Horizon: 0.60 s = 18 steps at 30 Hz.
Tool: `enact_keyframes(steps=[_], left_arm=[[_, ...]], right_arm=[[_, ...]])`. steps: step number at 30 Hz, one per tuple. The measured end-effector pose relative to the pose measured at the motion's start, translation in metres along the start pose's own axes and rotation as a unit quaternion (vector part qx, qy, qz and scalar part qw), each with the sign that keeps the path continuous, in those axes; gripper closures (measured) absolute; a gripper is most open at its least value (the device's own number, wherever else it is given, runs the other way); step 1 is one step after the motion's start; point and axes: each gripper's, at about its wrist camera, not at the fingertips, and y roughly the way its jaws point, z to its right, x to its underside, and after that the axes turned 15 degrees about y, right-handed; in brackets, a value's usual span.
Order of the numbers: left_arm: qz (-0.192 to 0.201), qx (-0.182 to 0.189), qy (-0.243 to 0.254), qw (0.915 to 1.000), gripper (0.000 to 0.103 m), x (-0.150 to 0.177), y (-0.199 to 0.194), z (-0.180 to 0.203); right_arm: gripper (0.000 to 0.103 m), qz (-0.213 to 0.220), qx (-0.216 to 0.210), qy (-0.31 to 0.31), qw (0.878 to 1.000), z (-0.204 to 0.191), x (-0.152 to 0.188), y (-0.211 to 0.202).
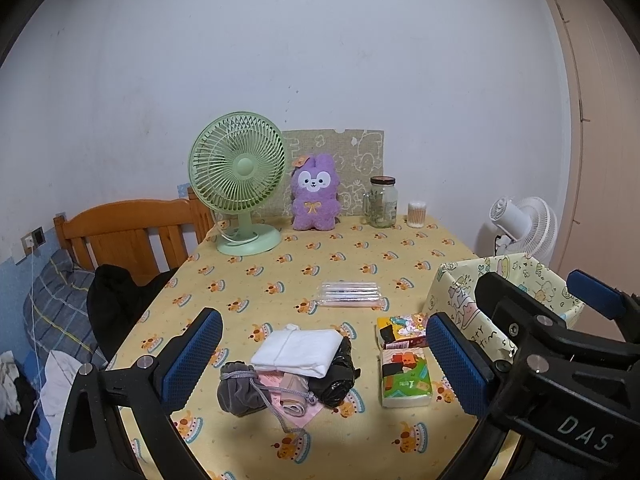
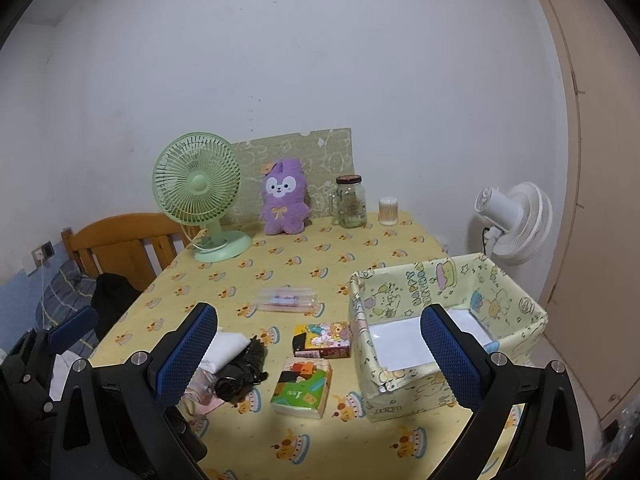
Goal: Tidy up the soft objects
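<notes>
Both sets of jaws wide and empty above the bench (image 1: 248, 276). Soft pile sits low centre of the left view: white folded cloth (image 1: 298, 350) atop grey drawstring pouch (image 1: 240, 390). Fabric bin (image 2: 448, 320) right of centre. Best to pinch the cloth mid-fold, lift clear, lower inside the bin.

Yellow-clothed table (image 1: 360, 264) bears green fan (image 1: 240, 184), plush (image 1: 315, 194), jar (image 1: 382, 202), fabric box (image 2: 440, 320)
</notes>
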Motion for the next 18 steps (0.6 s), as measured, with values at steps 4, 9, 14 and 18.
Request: enact_keyframes(steps=[4,9,14,18], left_arm=[[-0.003,0.000,-0.004,1.0000,0.001,0.004,0.003,-0.002],[-0.010,-0.004,-0.013,0.9999,0.002,0.015,0.008,-0.007],[-0.018,-0.006,-0.010,0.9998,0.004,0.027,0.014,-0.007],[-0.022,-0.024,-0.014,0.9994,0.007,0.038,0.021,-0.007]], right_arm=[[0.001,-0.001,0.003,-0.002,1.000,-0.003,0.003,0.003],[0.004,-0.002,0.004,-0.005,1.000,-0.007,0.012,0.008],[0.005,-0.016,0.006,-0.006,1.000,-0.008,0.025,0.018],[0.007,-0.021,0.003,-0.006,1.000,-0.008,0.037,0.027]])
